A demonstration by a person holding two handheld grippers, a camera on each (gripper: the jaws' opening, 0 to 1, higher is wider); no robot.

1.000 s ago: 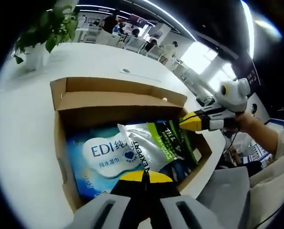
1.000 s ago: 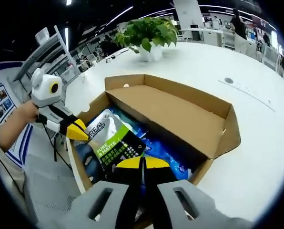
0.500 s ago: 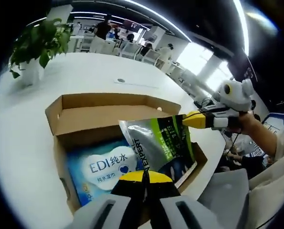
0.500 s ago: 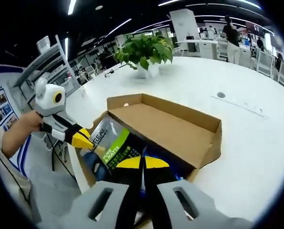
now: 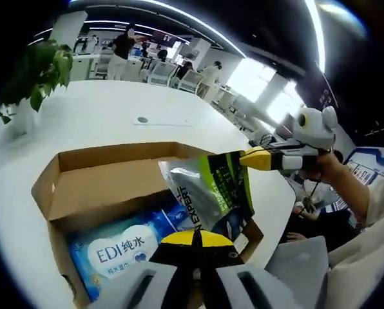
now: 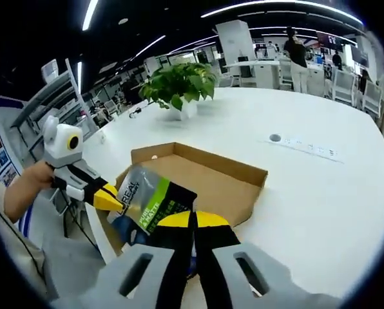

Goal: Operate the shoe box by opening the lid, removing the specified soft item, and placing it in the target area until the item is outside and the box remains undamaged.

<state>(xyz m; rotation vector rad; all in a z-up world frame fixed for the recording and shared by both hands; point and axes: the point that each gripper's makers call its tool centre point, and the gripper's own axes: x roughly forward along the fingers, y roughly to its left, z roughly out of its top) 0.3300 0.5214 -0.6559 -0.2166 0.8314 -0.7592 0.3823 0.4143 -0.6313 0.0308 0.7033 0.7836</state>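
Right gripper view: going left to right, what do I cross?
Hand → left gripper → pouch → box → bare white table.

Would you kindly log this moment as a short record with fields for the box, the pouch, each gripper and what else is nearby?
box: cardboard shoe box, lid open, on the white table
pouch: silver and green pouch, lifted above the box, held at two corners
left gripper: shut on the pouch's lower edge
right gripper: shut on the pouch's other end
left in box: blue wet wipes pack
nearby: potted plant on the table beyond the box
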